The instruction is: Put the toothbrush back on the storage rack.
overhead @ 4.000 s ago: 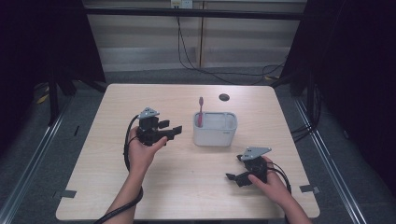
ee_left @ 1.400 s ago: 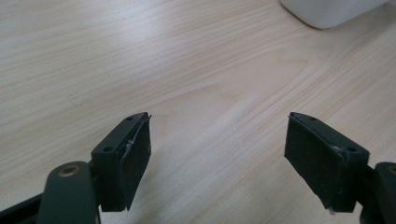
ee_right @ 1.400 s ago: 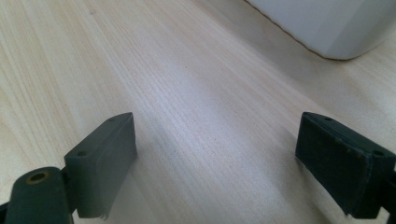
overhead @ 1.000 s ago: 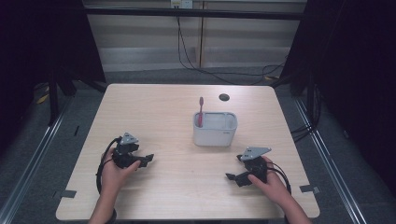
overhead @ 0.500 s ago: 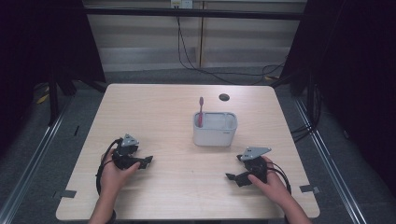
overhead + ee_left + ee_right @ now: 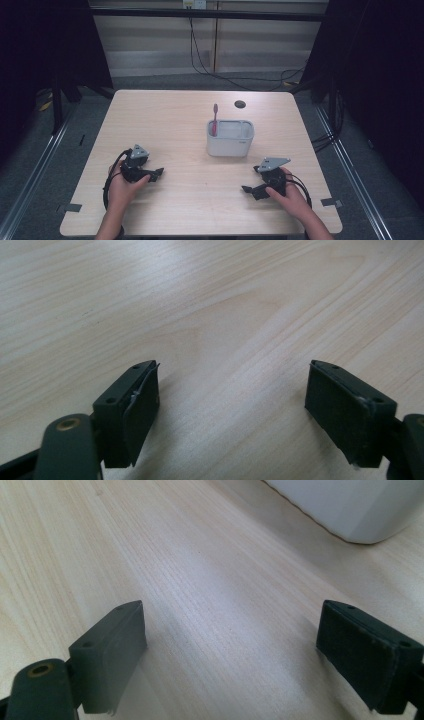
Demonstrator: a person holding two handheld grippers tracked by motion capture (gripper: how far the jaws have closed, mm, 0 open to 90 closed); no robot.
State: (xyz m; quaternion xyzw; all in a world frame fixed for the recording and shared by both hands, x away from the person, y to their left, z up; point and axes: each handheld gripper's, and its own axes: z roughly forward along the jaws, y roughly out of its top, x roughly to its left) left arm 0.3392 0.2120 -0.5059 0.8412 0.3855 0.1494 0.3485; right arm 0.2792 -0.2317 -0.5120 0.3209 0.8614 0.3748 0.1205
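Note:
A white rectangular holder (image 6: 230, 138) stands right of the table's middle, and a pink toothbrush (image 6: 215, 119) stands upright in its left end. My left gripper (image 6: 156, 174) rests on the wood at the front left, held by a hand, pointing right. In the left gripper view the left gripper (image 6: 232, 410) is open over bare wood. My right gripper (image 6: 252, 180) lies at the front right, below the holder, pointing left. In the right gripper view the right gripper (image 6: 230, 650) is open with nothing between the jaws, and the holder's (image 6: 350, 505) base sits ahead at the upper right.
A small dark round spot (image 6: 240, 104) marks the wooden table (image 6: 165, 120) behind the holder. Cables trail from both grippers toward the front edge. Dark floor and metal rails surround the table.
Over four seconds my left gripper came back from beside the holder to the table's front left and settled on the wood. Over the last second it stayed put. The right gripper has not moved.

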